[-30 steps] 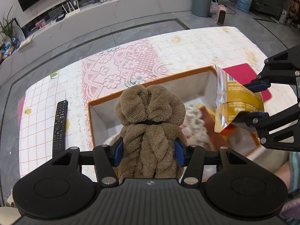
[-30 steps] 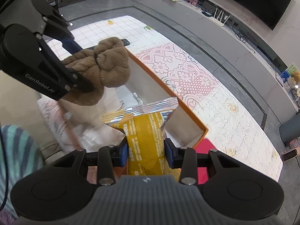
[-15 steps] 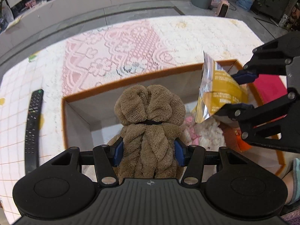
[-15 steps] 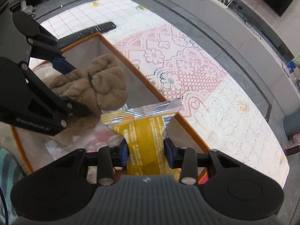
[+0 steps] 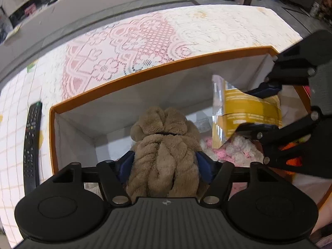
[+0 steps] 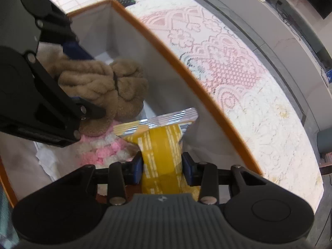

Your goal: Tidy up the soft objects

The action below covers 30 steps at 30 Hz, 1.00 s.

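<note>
A: Right, we are holding both tongs down inside the orange-rimmed box (image 5: 145, 70). Our left gripper (image 5: 165, 162) has the brown plush towel bundle (image 5: 164, 145) between its 2 blue pads (image 5: 126, 162); its jaws have just been opening, and the pads are sitting at the bundle's sides. We cannot tell whether they are still pressing on it.

B: Agreed. We are keeping our right gripper (image 6: 162, 167) clenched on the yellow snack bag (image 6: 160, 149), whose silver crimped edge is sticking out ahead of the fingertips, just beside the box's white inner wall.

A: Beyond the left tongs and toward the right ones, a pink and white fluffy thing (image 5: 232, 151) is lying in the box, below the bag.

B: Outside the box, well off to the left of the left tongs, a black remote control (image 5: 32, 143) is lying on the lace-patterned tablecloth (image 5: 134, 41).
</note>
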Each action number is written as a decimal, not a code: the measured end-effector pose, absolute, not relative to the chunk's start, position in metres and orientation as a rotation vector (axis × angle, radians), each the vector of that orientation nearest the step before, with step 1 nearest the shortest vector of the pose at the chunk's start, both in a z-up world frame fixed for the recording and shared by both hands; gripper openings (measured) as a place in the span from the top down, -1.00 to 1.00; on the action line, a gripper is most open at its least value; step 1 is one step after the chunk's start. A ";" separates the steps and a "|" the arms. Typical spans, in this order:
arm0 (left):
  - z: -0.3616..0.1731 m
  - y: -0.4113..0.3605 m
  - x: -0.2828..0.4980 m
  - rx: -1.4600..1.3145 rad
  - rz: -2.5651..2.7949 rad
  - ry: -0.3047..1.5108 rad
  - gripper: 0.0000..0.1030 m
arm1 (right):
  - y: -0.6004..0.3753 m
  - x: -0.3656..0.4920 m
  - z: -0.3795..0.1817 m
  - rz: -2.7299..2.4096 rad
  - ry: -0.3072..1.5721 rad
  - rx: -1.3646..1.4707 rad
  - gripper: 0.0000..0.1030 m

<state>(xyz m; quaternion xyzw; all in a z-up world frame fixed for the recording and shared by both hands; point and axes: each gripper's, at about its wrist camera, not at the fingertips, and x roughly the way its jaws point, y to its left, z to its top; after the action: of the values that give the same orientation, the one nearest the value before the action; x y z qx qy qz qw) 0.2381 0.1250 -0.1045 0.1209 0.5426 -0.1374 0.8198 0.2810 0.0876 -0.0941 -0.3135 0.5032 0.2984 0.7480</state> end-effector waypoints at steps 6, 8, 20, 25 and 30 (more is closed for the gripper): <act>-0.086 0.122 0.225 0.279 -0.300 1.100 -0.73 | 0.084 0.271 -0.076 0.651 1.064 -0.692 -0.15; -0.078 0.120 0.219 0.294 -0.299 1.082 -0.74 | 0.084 0.267 -0.066 0.653 1.049 -0.693 -0.18; -0.012 0.104 0.170 0.335 -0.235 0.930 -0.73 | 0.058 0.229 -0.001 0.618 0.957 -0.592 -0.32; 0.017 0.086 0.143 0.309 -0.212 0.825 -0.73 | 0.028 0.202 0.031 0.578 0.900 -0.490 -0.34; 0.038 0.065 0.110 0.266 -0.207 0.724 -0.73 | -0.001 0.165 0.059 0.527 0.824 -0.390 -0.35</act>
<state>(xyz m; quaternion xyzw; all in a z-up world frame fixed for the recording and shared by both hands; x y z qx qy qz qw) 0.1100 0.0648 0.0380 0.1297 0.3526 -0.1006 0.9213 0.1653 -0.0009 0.0588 -0.1863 0.3932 0.2516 0.8645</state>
